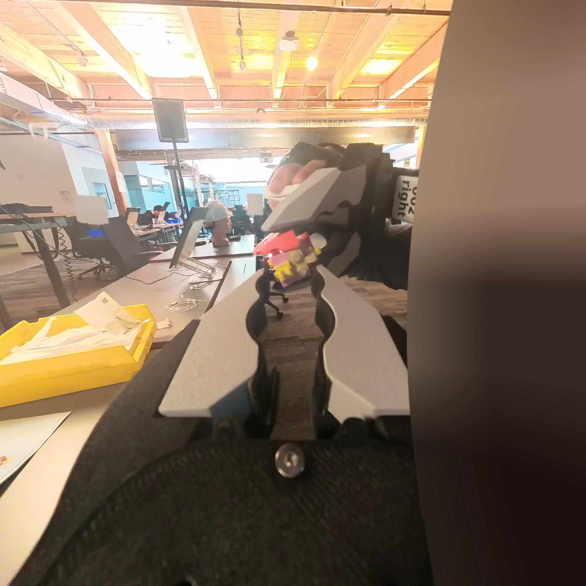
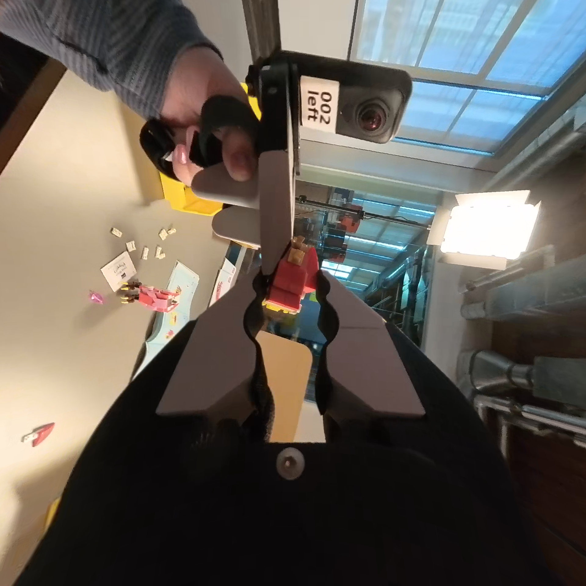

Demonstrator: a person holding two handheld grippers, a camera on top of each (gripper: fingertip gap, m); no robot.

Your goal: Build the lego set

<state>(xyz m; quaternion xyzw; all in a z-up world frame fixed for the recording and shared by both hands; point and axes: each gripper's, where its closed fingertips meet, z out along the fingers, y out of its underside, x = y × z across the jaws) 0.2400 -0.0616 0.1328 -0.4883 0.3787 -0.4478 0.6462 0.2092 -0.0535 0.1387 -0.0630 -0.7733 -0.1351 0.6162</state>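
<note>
Held aloft above the table (image 2: 63,196), tip to tip: left hand-held gripper (image 1: 290,269) and right hand-held gripper (image 2: 290,279), both clamped narrowly on one studded plastic brick model (image 2: 293,282). Blocky, red, yellow and pink, matte grey fingers (image 1: 228,345) pressing its sides.

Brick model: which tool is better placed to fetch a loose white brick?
Probably the left tool: it sits on the table side, nearer the white bricks; the right tool has the brick model squarely between its fingers.
</note>
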